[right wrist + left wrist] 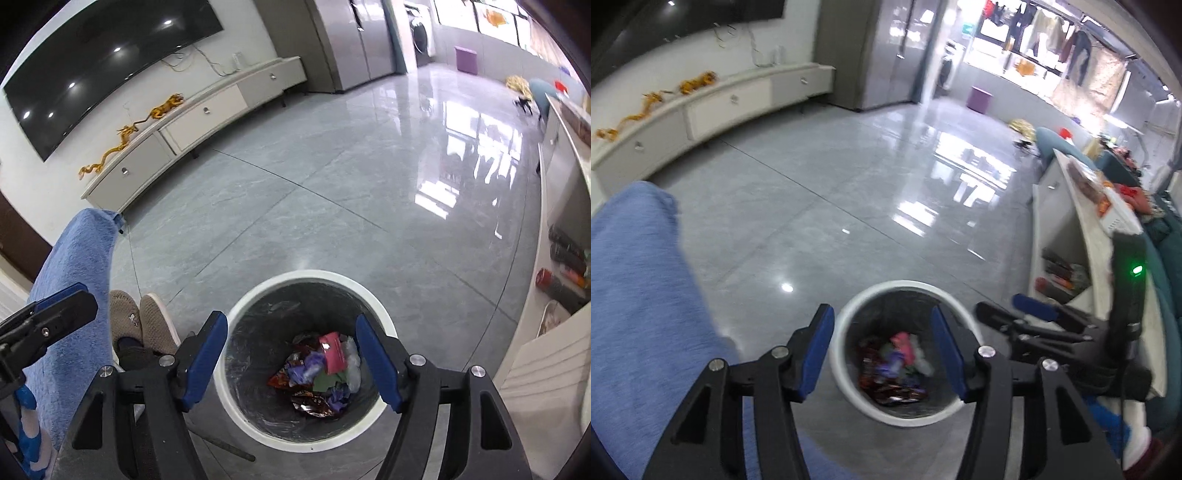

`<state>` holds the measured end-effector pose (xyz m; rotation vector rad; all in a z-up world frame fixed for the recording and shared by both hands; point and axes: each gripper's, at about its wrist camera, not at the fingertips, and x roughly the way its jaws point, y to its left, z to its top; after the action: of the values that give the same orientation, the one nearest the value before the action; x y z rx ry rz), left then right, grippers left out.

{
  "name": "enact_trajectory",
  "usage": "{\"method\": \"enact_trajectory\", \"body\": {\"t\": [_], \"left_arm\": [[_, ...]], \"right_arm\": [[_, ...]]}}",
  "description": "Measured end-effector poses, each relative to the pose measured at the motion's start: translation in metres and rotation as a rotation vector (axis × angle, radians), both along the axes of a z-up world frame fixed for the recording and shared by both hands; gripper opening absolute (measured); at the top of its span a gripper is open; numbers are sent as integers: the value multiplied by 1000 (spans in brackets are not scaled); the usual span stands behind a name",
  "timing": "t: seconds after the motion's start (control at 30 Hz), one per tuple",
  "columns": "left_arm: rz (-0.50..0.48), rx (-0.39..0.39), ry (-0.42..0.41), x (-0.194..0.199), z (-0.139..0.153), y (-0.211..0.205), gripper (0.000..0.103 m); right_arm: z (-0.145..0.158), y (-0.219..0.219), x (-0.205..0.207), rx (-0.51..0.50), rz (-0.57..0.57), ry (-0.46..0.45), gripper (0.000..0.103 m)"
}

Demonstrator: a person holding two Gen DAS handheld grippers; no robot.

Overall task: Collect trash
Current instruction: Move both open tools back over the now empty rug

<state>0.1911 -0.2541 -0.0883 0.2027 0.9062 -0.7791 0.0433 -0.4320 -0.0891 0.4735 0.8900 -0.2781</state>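
The grey tiled floor (332,206) is the largest surface and carries the trash bin (384,332), taken here as the reference landmark. Well beyond the bin, along the far wall, stands a long white cabinet (207,110), with a dark television screen (110,62) mounted above it and golden dragon figures (129,140) on its top. To the right of the bin, a white table (1086,236) holds assorted items on its top and on its open lower shelf. To the left of the bin, a blue-clad leg (74,295) of the person is visible, with a pair of beige shoes (144,321) between the leg and the bin. The bin itself is round, with a white rim and a dark liner. The trash (325,373) lies at the bottom of the bin: crumpled wrappers, a pink piece, a green piece and clear plastic. The left gripper (882,354) is positioned above the bin opening with its blue-padded fingers (818,350) spread wide apart and nothing between them. The right gripper (291,362) is likewise above the bin opening, fingers (376,365) spread apart and holding nothing. In the left wrist view, the right gripper (1012,310) appears just right of the bin rim.
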Motion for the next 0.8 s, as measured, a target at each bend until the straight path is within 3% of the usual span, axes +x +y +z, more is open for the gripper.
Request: {"method": "enact_trajectory", "body": {"t": [0.3, 0.53, 0.8], "left_arm": [[234, 39, -193, -9, 36, 106, 68], [383, 64, -260, -24, 49, 183, 70], [488, 70, -287, -49, 54, 230, 71]], "right_arm": [[47, 69, 19, -118, 135, -81, 79], [72, 136, 18, -201, 237, -131, 84], [86, 196, 13, -245, 310, -175, 97]]}}
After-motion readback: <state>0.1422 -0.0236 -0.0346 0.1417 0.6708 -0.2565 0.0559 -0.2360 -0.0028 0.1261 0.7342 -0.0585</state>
